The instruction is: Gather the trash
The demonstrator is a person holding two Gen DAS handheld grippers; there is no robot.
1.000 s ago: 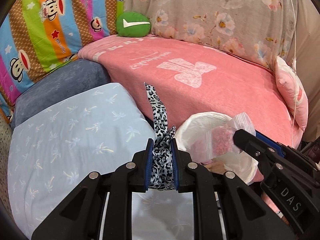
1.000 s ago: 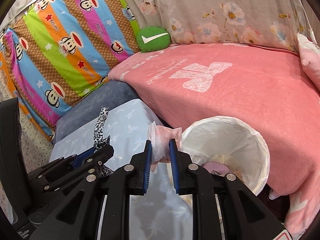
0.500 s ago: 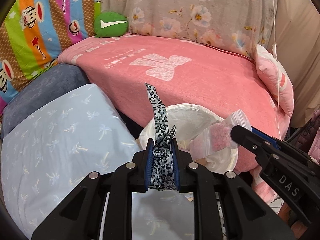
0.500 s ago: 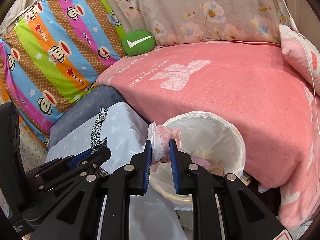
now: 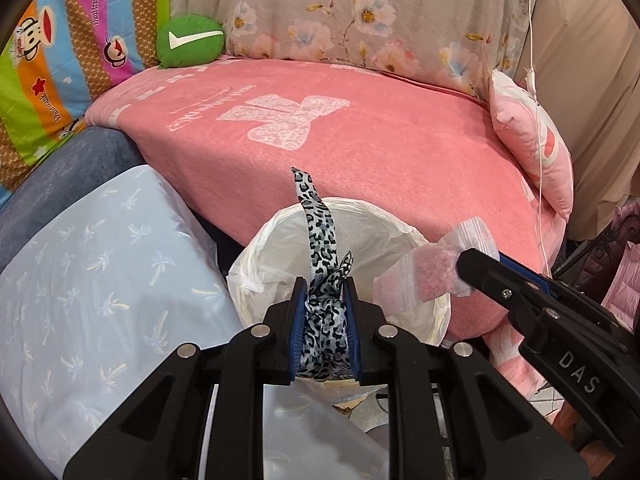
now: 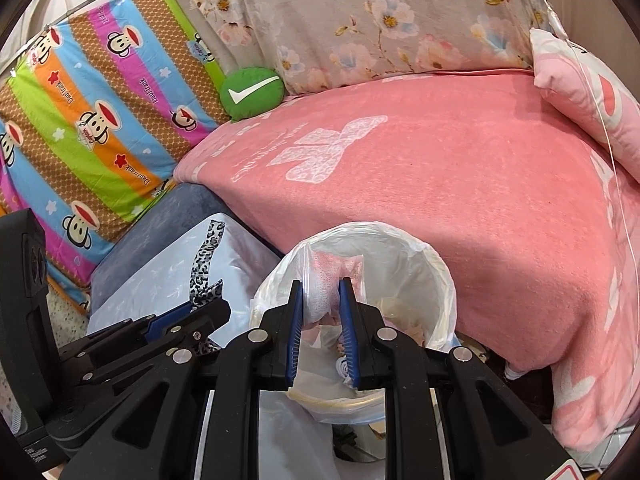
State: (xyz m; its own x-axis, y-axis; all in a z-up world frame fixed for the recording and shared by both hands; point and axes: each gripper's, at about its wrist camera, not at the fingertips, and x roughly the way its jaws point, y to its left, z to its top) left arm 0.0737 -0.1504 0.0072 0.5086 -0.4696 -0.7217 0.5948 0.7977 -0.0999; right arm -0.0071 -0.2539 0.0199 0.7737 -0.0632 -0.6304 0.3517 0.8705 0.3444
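Note:
My left gripper (image 5: 325,308) is shut on a leopard-print fabric strip (image 5: 320,232) that stands up over the near rim of a white-lined trash bin (image 5: 280,240). My right gripper (image 6: 322,312) is shut on a small clear plastic bag of pink stuff (image 6: 324,284) and holds it over the bin (image 6: 432,264), which has trash inside. In the left wrist view the right gripper (image 5: 472,270) comes in from the right with the bag (image 5: 424,272) above the bin's right rim. In the right wrist view the left gripper (image 6: 200,308) sits at the lower left with the strip (image 6: 204,260).
The bin stands against a bed with a pink blanket (image 5: 360,140). A light blue cushion (image 5: 100,280) and a dark blue one (image 5: 60,184) lie left. A green round pillow (image 5: 190,40), striped monkey-print bedding (image 6: 100,120) and a pink pillow (image 5: 532,152) lie around.
Both grippers have moved right and forward toward the bin. The strip and the bag now hang over the bin's opening. Both grips are unchanged.

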